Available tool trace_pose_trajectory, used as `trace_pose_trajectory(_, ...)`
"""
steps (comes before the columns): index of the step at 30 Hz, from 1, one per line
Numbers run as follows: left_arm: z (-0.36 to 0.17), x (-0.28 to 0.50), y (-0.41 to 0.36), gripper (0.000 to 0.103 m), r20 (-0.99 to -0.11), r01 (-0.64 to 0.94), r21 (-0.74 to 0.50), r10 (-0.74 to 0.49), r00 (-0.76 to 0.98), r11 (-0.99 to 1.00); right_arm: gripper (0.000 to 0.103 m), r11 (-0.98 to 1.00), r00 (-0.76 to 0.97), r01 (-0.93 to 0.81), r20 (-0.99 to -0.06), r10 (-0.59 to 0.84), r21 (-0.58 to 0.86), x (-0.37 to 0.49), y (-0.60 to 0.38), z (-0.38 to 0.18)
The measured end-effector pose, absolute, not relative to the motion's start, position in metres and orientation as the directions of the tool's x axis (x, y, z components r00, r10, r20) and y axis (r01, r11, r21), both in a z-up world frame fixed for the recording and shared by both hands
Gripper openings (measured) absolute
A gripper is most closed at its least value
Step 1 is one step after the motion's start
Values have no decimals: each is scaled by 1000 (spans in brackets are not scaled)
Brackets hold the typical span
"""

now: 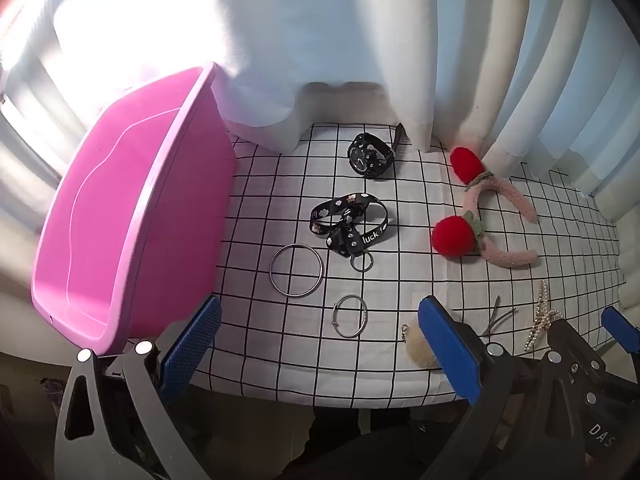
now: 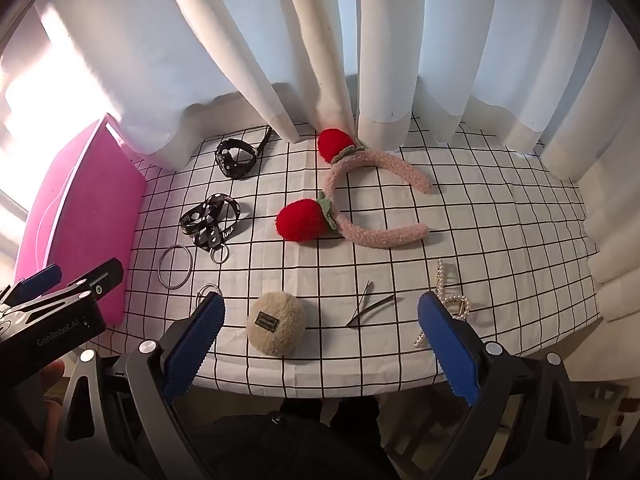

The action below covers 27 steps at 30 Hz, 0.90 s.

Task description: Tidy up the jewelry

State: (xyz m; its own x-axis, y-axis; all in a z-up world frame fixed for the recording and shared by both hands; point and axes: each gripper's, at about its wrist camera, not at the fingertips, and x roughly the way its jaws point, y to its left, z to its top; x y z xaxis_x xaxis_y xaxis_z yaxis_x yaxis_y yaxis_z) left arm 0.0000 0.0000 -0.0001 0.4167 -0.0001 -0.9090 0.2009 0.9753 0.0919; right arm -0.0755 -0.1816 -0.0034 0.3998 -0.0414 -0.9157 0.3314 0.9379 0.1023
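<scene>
My left gripper (image 1: 320,340) is open and empty at the table's front edge, above a small silver bangle (image 1: 349,316). Beyond it lie a large silver ring (image 1: 296,271), a black "luck" ribbon strap (image 1: 352,222) and a black studded band (image 1: 366,156). My right gripper (image 2: 320,336) is open and empty near the front edge, with a beige fluffy puff (image 2: 276,328) and a metal hair clip (image 2: 370,306) between its fingers. A pearl hair claw (image 2: 450,300) lies by its right finger. A pink headband with red strawberries (image 2: 360,204) lies further back.
A pink plastic bin (image 1: 128,216) stands at the left of the table, open. White curtains (image 2: 320,40) hang along the back and right edges of the checked tablecloth (image 2: 480,220). The left gripper's body (image 2: 52,312) shows at the left of the right wrist view.
</scene>
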Motion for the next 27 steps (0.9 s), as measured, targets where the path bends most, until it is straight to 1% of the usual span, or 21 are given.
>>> trace_pose_trajectory(27,2,1,3,97,-906,200,85,-8,422,976,93,941,417,323,-908,-41,105,-75,-179,1)
